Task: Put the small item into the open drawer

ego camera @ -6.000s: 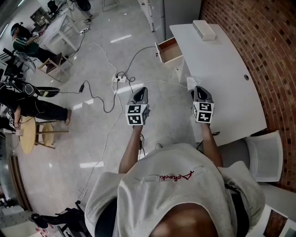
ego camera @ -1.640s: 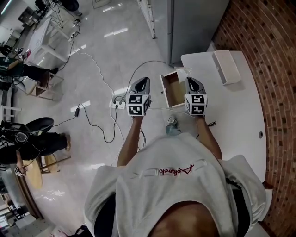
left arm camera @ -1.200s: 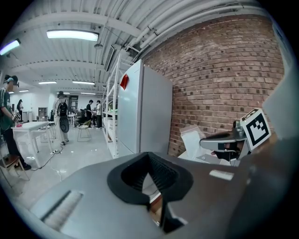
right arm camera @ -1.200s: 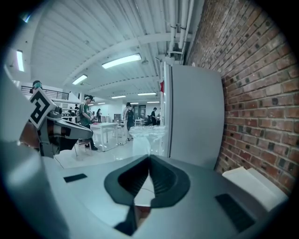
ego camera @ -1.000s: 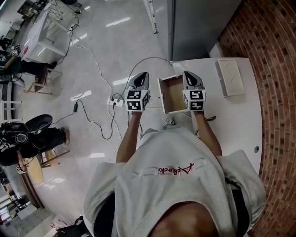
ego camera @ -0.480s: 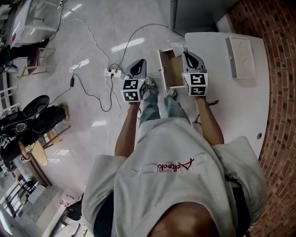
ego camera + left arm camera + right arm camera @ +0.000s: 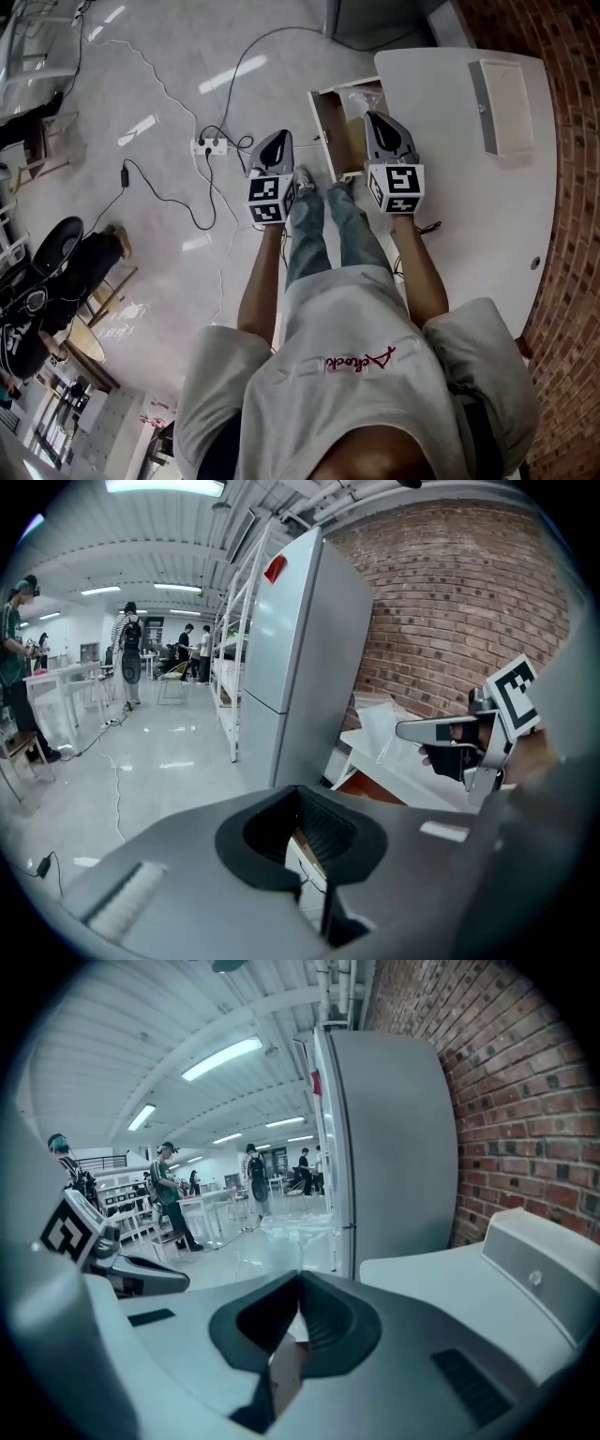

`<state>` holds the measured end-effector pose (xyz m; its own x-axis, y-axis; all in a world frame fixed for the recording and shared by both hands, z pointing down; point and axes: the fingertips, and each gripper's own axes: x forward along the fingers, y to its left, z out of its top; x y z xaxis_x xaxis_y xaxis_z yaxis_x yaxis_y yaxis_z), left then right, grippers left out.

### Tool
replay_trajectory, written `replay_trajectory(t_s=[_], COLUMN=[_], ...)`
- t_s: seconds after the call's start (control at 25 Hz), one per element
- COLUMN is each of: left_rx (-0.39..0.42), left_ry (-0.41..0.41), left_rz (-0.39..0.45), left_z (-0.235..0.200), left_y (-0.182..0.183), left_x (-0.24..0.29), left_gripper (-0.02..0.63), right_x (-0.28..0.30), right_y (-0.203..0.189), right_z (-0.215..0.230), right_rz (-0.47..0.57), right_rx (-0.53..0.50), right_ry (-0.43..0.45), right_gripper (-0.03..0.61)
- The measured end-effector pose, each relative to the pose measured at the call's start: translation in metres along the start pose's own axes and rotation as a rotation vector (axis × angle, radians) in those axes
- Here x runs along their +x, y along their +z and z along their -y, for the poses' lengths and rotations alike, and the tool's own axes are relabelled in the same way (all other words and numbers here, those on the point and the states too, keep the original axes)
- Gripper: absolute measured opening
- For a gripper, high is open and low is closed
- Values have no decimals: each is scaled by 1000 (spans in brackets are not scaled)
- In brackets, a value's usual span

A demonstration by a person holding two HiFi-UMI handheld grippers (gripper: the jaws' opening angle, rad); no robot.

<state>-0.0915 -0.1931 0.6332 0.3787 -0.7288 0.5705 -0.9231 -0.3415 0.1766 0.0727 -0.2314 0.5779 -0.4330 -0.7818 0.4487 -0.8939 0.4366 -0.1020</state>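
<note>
While the open drawer (image 7: 330, 131) stands pulled out below, the small item (image 7: 284, 1372), apparently a thin tan slab, sits clamped between the closed fingers of the right gripper (image 7: 373, 122), held above the drawer's right-hand edge, presumably for release inside. Item stands on edge; its long axis seems to run along the jaws, pointing away from the person toward the fridge (image 7: 394, 1147). Left gripper (image 7: 278, 141): fingers together, nothing between them, held over the floor (image 7: 169, 187) left of the drawer, likely so as not to obstruct.

Grey T-shirt (image 7: 356, 375) with red script, blue jeans (image 7: 330, 234).
</note>
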Motion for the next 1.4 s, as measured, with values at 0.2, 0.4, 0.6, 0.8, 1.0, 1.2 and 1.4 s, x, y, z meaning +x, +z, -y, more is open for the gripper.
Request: replay_trajectory(t_s=[0.2,0.4,0.6,0.8,1.0,1.2,1.4], left_rx=[-27,-52,-94,-145,-206,-199,-195], left_ry=[-23,-40,-44,-39,-17,-33,-43], left_rz=[-13,-37,-68,-109,-141,-153,-159], left_z=[-14,-25,-28,-23,-25,-22,-19], left_y=[-34,-70,-118,-160,-185,-202,-209], left_x=[17,25,33,34,37,39,38], left_gripper=[9,9,9,9,9,9,9], right_x=[18,24,23,17,14,22,49], right_y=[-45,-90,-142,-190,-220,-237,-232], right_z=[-2,-7,-17,-20,-20,-20,-14], right_rz=[-53,-114,-178,-252,-311,-335,-306], right_rx=[-20,-8,38,36,22,7,-1], right_ry=[-6,-25,-41,-47,-53,-49,-50], right_gripper=[14,14,14,14,14,14,14])
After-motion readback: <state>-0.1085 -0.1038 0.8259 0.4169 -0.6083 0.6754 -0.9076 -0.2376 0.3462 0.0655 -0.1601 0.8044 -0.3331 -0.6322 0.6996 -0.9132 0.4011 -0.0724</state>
